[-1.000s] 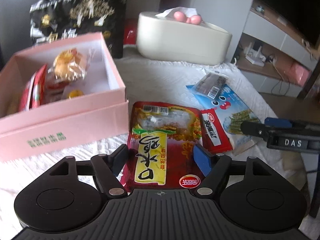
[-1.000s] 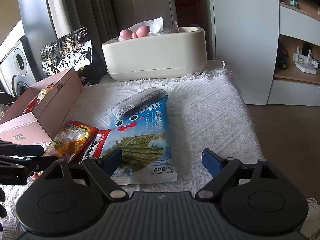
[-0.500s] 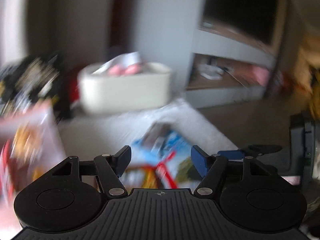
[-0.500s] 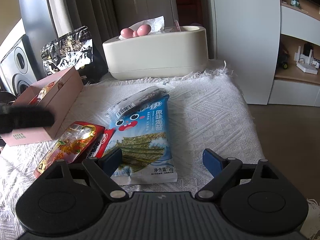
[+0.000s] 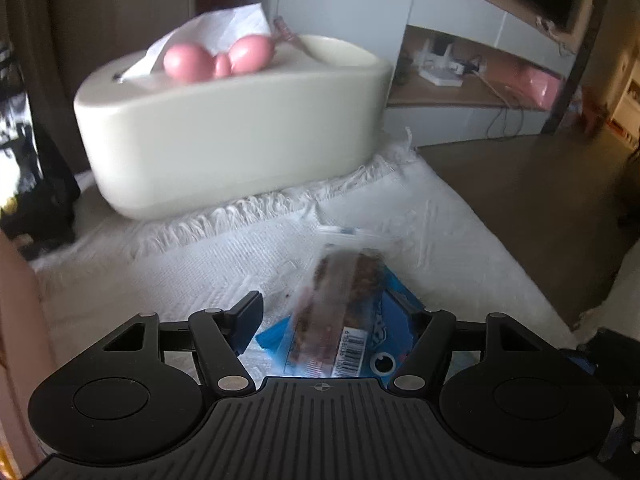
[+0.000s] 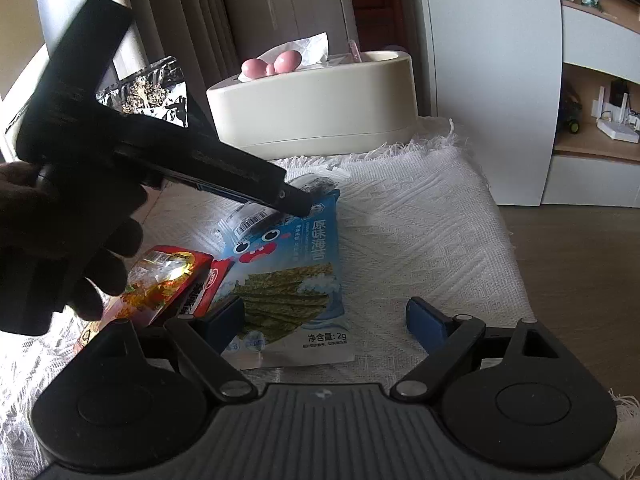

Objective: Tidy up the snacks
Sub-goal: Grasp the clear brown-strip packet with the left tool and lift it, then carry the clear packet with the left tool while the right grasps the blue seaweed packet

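In the left wrist view, motion blur softens the clear-wrapped brown snack bar (image 5: 340,308); its label text is unreadable. Beside the bar, the gripper body hides the lower part of the blue seaweed packet (image 5: 394,320). In the right wrist view, left of that packet, a dark hand (image 6: 60,236) covers part of the red foil snack pouch (image 6: 168,284).

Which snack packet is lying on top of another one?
The clear packet with the brown bar: it rests across the blue seaweed packet; the red packet lies on the cloth.
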Motion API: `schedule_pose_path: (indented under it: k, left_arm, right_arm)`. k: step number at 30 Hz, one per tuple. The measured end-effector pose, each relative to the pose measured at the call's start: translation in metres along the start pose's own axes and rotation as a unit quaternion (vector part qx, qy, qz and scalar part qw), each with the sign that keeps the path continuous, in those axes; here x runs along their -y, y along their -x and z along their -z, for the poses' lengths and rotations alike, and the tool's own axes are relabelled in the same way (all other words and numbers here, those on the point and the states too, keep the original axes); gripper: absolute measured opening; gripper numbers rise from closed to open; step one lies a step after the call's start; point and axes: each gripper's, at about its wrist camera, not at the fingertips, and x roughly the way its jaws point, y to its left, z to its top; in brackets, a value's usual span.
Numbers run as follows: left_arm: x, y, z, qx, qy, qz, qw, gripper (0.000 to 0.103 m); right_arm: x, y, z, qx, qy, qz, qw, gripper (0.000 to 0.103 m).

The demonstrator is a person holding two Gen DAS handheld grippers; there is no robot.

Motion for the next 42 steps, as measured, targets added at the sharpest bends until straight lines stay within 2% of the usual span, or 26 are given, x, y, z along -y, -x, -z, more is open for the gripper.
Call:
schedule_pose_path:
  k: [2, 3, 5, 8, 15, 18, 21, 25, 28, 31, 35, 38, 40, 42]
  left_arm:
    - [-0.004, -0.002, 0.002, 0.006, 0.012, 0.023, 0.9997, 0.060]
    - [-0.006, -0.003, 0.002, 0.007, 0.016, 0.029, 0.9994, 0.059]
    - [-0.008, 0.000, 0.003, 0.005, 0.023, 0.031, 0.9992, 0.056]
    - [-0.008, 0.005, 0.000, 0.009, 0.025, 0.023, 0.9994, 0.044]
    - [-0.004, 0.030, 0.005, 0.021, 0.015, 0.012, 0.9996, 0.043]
    - [-0.005, 0.051, 0.013, 0.038, 0.018, 0.006, 0.9991, 0.043]
    - [-0.004, 0.081, 0.023, 0.067, 0.030, 0.022, 0.9971, 0.043]
    - [-0.002, 0.137, 0.054, 0.119, 0.044, 0.044, 0.9909, 0.043]
    - [-0.003, 0.170, 0.094, 0.143, 0.058, 0.037, 0.9874, 0.043]
    - [-0.011, 0.185, 0.140, 0.147, 0.087, 0.001, 0.9853, 0.043]
    - [-0.031, 0.185, 0.187, 0.148, 0.131, -0.064, 0.9781, 0.043]
    - [-0.046, 0.183, 0.202, 0.149, 0.159, -0.057, 0.9743, 0.043]
    - [-0.051, 0.180, 0.207, 0.146, 0.163, -0.056, 0.9741, 0.043]
    - [-0.054, 0.176, 0.210, 0.146, 0.172, -0.046, 0.9732, 0.044]
  right_arm:
    - [0.001, 0.000, 0.000, 0.001, -0.001, -0.001, 1.000, 0.089]
    - [0.001, 0.001, 0.000, 0.001, -0.003, -0.002, 1.000, 0.089]
    - [0.000, 0.001, 0.000, 0.001, -0.003, -0.002, 1.000, 0.089]
    - [0.000, 0.000, 0.000, 0.000, -0.002, -0.003, 1.000, 0.090]
    - [-0.001, -0.002, -0.001, -0.003, 0.003, -0.004, 1.000, 0.092]
    - [0.000, -0.002, 0.000, -0.003, 0.002, -0.005, 1.000, 0.092]
    - [-0.001, -0.003, -0.001, -0.003, 0.004, -0.004, 1.000, 0.092]
    - [-0.002, -0.004, -0.001, -0.008, 0.011, -0.003, 1.000, 0.095]
    - [-0.002, -0.007, -0.005, -0.026, 0.028, -0.019, 0.999, 0.100]
    - [-0.009, -0.010, -0.007, -0.050, 0.052, -0.014, 0.997, 0.103]
    - [-0.033, -0.009, -0.001, -0.074, 0.130, -0.002, 0.989, 0.102]
    - [-0.052, -0.003, 0.002, -0.055, 0.179, 0.035, 0.982, 0.102]
    - [-0.060, 0.003, -0.002, -0.035, 0.188, 0.089, 0.978, 0.096]
    - [-0.062, 0.009, -0.007, -0.007, 0.190, 0.140, 0.972, 0.096]
